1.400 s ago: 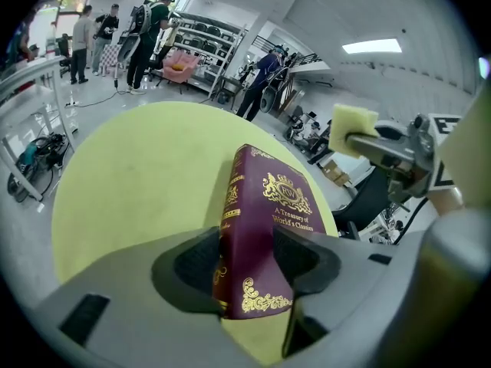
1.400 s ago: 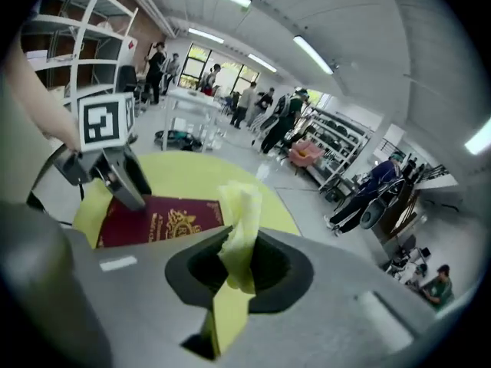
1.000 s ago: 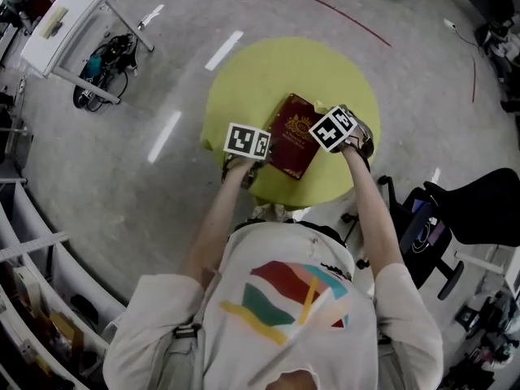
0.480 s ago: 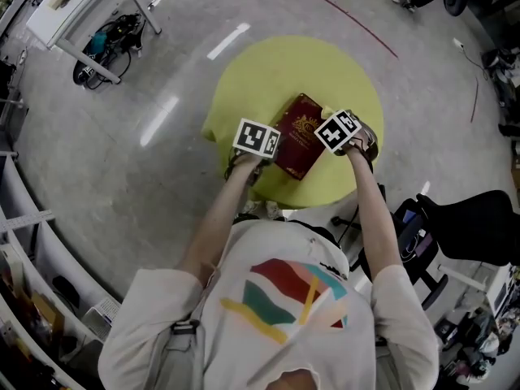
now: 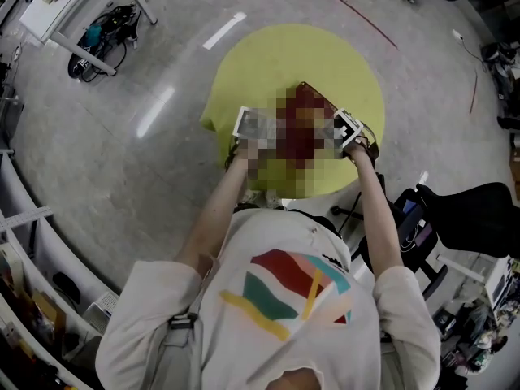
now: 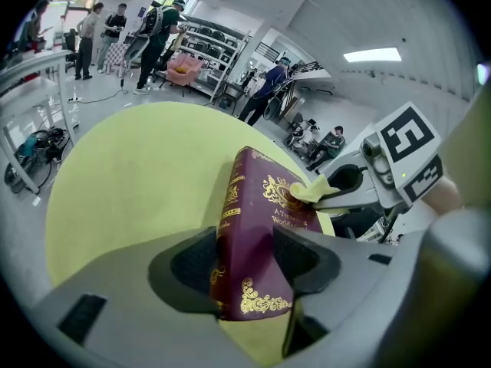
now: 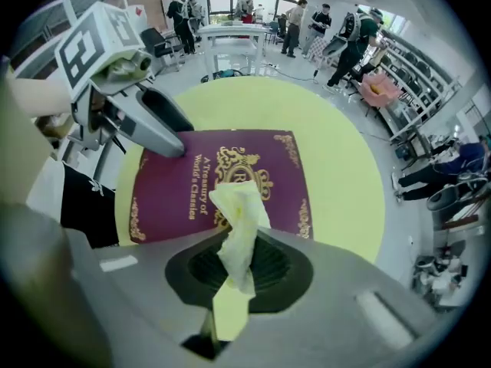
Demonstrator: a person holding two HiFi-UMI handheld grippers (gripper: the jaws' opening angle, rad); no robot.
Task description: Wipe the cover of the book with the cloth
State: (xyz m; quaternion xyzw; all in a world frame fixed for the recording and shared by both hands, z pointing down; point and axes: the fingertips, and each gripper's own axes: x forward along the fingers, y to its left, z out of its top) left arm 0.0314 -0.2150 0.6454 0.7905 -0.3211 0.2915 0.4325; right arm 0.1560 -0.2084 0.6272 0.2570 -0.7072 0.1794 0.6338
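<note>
A maroon book (image 6: 257,228) with gold print lies on the round yellow table (image 6: 130,175). My left gripper (image 6: 249,265) is shut on the book's near spine edge and tilts it up a little. My right gripper (image 7: 238,263) is shut on a pale yellow cloth (image 7: 239,221), whose free end rests on the gold crest of the book (image 7: 176,190) cover. In the right gripper view the left gripper (image 7: 170,144) sits at the book's far left edge. In the left gripper view the cloth (image 6: 311,192) touches the cover. In the head view a mosaic hides most of the book (image 5: 315,97).
The table (image 5: 268,55) stands on a grey floor. A black office chair (image 5: 471,210) is close on the right, beside the person's right arm. A white table (image 5: 65,6) with gear under it stands at upper left. People and shelves (image 6: 153,29) are far behind.
Both grippers stay at the book. In the head view they and the book sit slightly higher and the right gripper's marker cube has shifted a little. Nothing was let go.
</note>
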